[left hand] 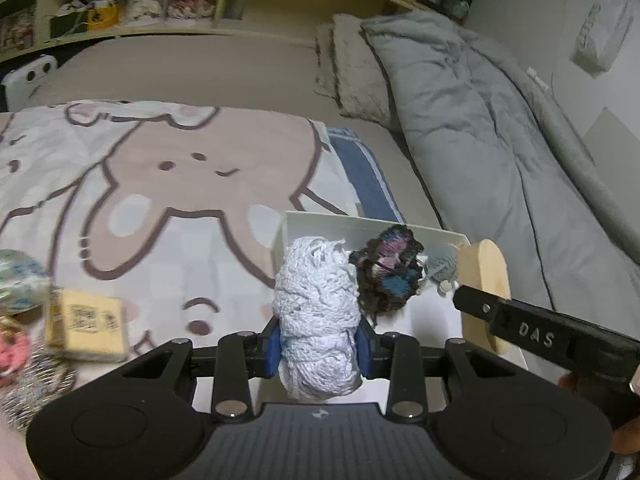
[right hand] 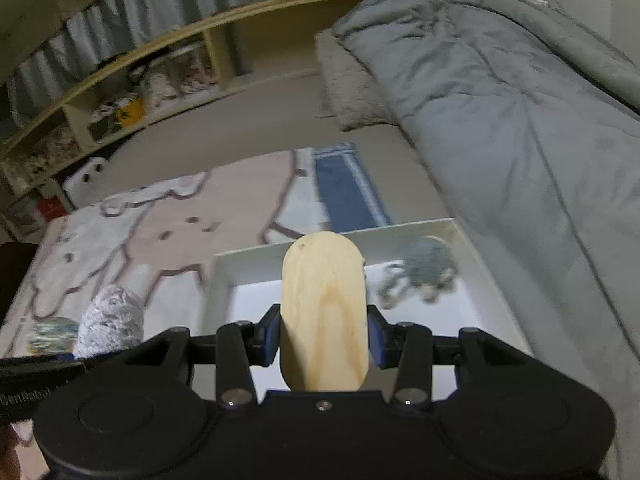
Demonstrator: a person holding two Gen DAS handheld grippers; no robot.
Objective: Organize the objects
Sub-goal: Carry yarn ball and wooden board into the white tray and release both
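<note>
My left gripper [left hand: 320, 346] is shut on a white yarn skein [left hand: 318, 312], held over the near left part of a white box [left hand: 376, 224] on the bed. A dark multicoloured yarn ball [left hand: 390, 268] and a small grey knitted toy [left hand: 442, 266] lie inside the box. My right gripper [right hand: 323, 338] is shut on an oval wooden piece [right hand: 323, 312], held above the white box [right hand: 472, 248]; the grey toy [right hand: 426, 276] lies at its far right. The wooden piece [left hand: 486, 280] and the right gripper's black body also show in the left wrist view. The white skein [right hand: 112, 322] appears at lower left in the right wrist view.
A cartoon-print blanket [left hand: 168, 184] covers the bed. A tan box [left hand: 86, 326], a pale patterned bundle [left hand: 20, 280] and tinsel [left hand: 36, 384] lie at its near left. A grey duvet [left hand: 500, 140] runs along the right. Wooden shelves [left hand: 120, 4] stand behind.
</note>
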